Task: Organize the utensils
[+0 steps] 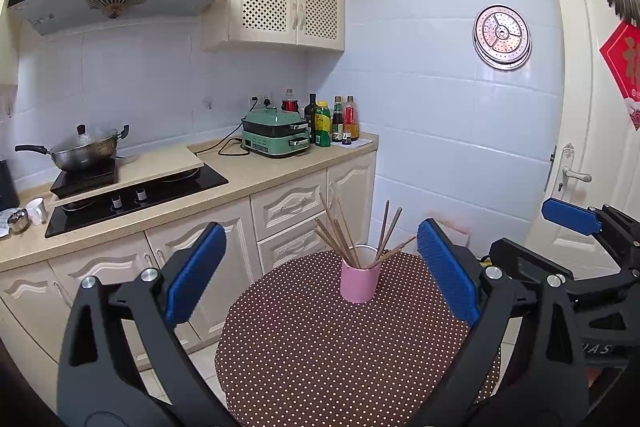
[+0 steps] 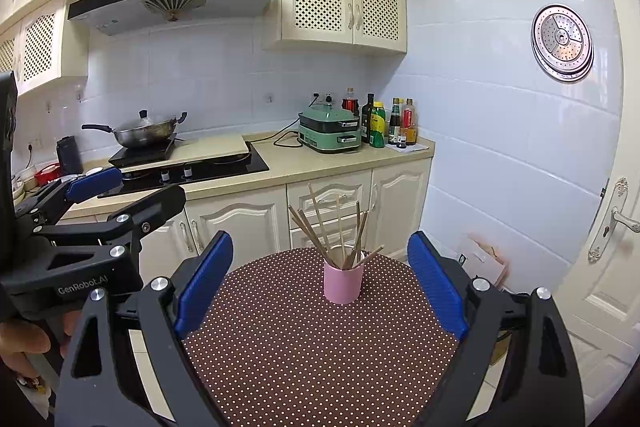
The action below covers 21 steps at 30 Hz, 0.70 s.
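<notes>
A pink cup point(image 1: 359, 284) stands upright on the far side of a round table with a brown polka-dot cloth point(image 1: 304, 347). Several wooden chopsticks point(image 1: 340, 239) stick out of it, fanned in different directions. My left gripper point(image 1: 320, 267) is open and empty, held above the near side of the table, short of the cup. My right gripper point(image 2: 320, 267) is also open and empty, facing the cup point(image 2: 343, 283) and its chopsticks point(image 2: 332, 227) from a similar distance. Each gripper shows at the edge of the other's view.
A kitchen counter point(image 1: 256, 179) runs behind the table, with a hob, a wok point(image 1: 82, 149), a green cooker point(image 1: 276, 137) and several bottles point(image 1: 332, 123). Cabinets stand below. A tiled wall and a door point(image 2: 612, 227) are to the right.
</notes>
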Available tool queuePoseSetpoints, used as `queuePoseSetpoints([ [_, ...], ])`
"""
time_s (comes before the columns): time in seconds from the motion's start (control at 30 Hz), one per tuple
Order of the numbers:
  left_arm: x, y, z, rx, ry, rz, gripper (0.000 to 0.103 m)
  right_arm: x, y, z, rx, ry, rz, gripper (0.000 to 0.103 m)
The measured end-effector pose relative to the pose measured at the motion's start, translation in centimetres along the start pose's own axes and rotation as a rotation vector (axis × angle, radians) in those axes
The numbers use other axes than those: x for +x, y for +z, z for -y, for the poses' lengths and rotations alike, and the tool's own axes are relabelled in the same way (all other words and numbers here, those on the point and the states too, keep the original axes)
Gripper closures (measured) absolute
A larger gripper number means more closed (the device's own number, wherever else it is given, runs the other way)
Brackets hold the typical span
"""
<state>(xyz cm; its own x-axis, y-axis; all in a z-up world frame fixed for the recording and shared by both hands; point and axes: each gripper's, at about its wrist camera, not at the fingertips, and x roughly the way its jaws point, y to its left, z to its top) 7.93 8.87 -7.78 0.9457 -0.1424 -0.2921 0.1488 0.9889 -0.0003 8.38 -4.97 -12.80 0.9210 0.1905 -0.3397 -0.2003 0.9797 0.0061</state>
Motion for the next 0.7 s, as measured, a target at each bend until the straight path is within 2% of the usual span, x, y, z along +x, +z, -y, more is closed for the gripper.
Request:
queuePoseSetpoints([
  [0.7,0.29,0.00,0.25,0.010,0.004,-0.001,0.009,0.13,0.22,0.45,0.008,0.003,-0.009,0.017],
])
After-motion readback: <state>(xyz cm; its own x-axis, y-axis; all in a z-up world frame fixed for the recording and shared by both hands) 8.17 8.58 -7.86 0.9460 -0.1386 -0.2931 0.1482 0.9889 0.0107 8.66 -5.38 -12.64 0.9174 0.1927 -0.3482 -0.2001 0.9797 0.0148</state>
